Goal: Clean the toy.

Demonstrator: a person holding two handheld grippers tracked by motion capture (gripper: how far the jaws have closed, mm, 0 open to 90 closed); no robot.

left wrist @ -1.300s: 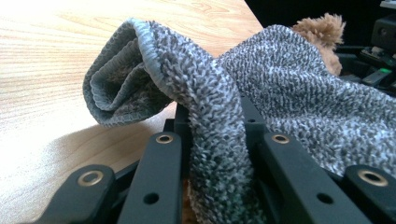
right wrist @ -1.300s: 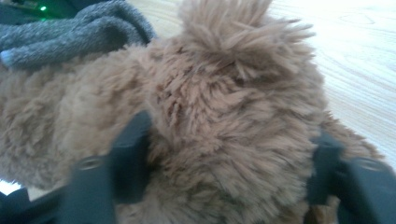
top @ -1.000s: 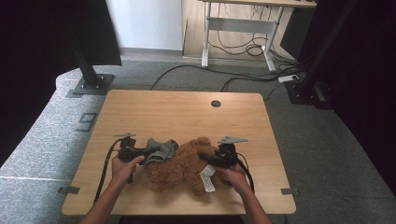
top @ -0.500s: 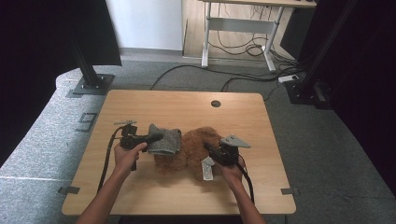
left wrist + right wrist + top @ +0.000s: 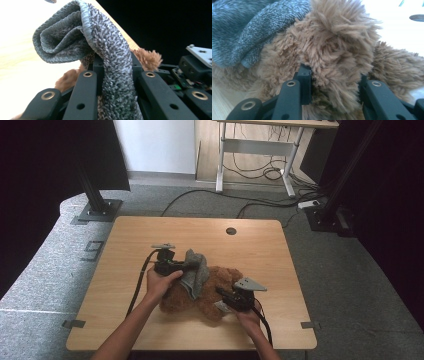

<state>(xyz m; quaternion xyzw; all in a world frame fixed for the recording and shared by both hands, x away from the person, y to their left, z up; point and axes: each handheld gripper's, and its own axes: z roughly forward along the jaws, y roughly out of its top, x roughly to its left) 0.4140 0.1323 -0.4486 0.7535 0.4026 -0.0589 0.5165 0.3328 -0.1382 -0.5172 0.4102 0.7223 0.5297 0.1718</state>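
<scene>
A brown plush bear (image 5: pixel 212 292) lies on the wooden table (image 5: pixel 150 235), a little in front of the middle. A grey knitted cloth (image 5: pixel 196 272) hangs over its left side. My left gripper (image 5: pixel 186 266) is shut on that cloth and holds it raised above the bear. In the left gripper view the cloth (image 5: pixel 107 50) bunches up between the left gripper's (image 5: pixel 115 63) jaws, with bear fur (image 5: pixel 147 58) behind. My right gripper (image 5: pixel 221 293) is shut on the bear from the right. In the right gripper view its fingers (image 5: pixel 304 75) press into a tuft of the bear (image 5: pixel 337 45), beside the cloth (image 5: pixel 249 27).
A round cable hole (image 5: pixel 230 230) sits near the table's far edge. Black cables trail from both grippers toward the near edge. A white tag (image 5: pixel 221 306) lies by the bear. Black stands and a desk frame are on the floor beyond the table.
My left gripper has risen and moved right, lifting the grey cloth off the bear's side. My right gripper has shifted slightly toward the near edge, still on the bear.
</scene>
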